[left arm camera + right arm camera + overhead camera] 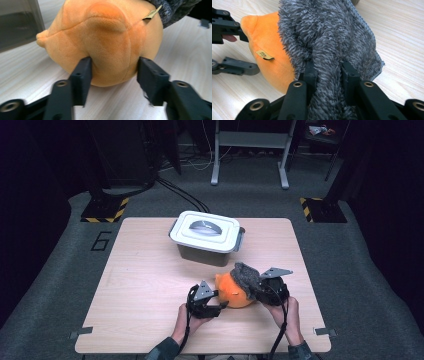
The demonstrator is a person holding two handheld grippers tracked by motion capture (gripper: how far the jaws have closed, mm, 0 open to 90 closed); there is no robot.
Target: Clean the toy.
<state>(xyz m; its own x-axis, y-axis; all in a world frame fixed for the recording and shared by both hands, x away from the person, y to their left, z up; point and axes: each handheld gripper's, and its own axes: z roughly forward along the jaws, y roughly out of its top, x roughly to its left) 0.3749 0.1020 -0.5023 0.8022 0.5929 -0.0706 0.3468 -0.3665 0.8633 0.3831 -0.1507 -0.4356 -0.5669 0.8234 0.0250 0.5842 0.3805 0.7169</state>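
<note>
Table evenly lit, surroundings dark; near jaws slightly blurred.

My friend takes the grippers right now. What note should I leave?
Left gripper: fingers sit either side of the orange plush toy, the right one slightly clear; treat it as open, no firm grip.
Right gripper: fingers shut on the grey fuzzy cloth, which drapes over the toy's top.
Both lie on the table near the front edge. The lidded white box stands behind them, closed.
Done: cloth gripped.
Left, probably: steady the toy and pull the cloth off or on; which is unclear.
</note>
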